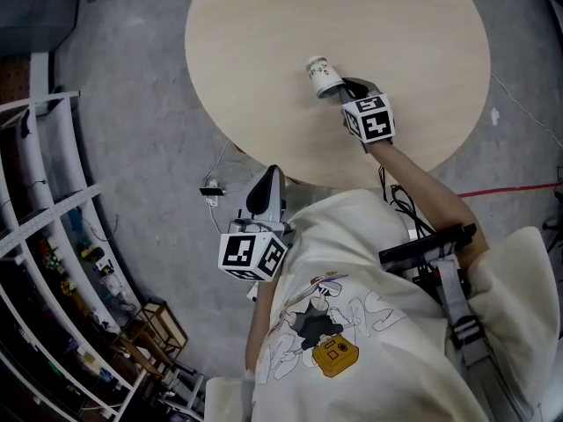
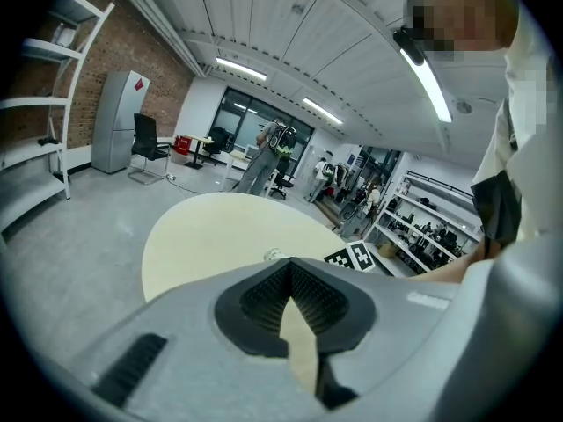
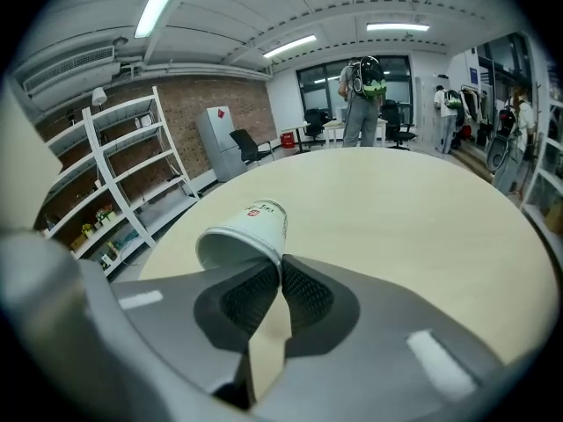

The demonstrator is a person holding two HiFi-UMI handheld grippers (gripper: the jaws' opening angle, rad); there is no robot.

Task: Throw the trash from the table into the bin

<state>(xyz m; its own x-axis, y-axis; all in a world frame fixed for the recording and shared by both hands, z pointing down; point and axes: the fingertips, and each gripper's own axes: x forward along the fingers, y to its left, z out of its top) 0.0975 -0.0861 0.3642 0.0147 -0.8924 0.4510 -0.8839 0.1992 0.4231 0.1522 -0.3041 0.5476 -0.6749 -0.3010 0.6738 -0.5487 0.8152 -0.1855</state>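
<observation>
A white paper cup (image 1: 323, 76) lies tilted over the round beige table (image 1: 264, 25), its open mouth toward me. My right gripper (image 1: 345, 88) is shut on the cup's rim. In the right gripper view the rim of the cup (image 3: 244, 234) is pinched between the tips of the right gripper (image 3: 280, 260), over the table (image 3: 422, 218). My left gripper (image 1: 271, 172) hangs off the table's near edge, above the floor, shut with nothing in it. In the left gripper view the left gripper (image 2: 288, 264) has its tips together and points across the table (image 2: 202, 236).
White shelving (image 1: 53, 236) curves along the left. A cable with a plug (image 1: 213, 192) lies on the grey floor by the table's edge. A wooden crate (image 1: 163, 323) stands at lower left. A person with a backpack (image 3: 362, 95) stands far beyond the table.
</observation>
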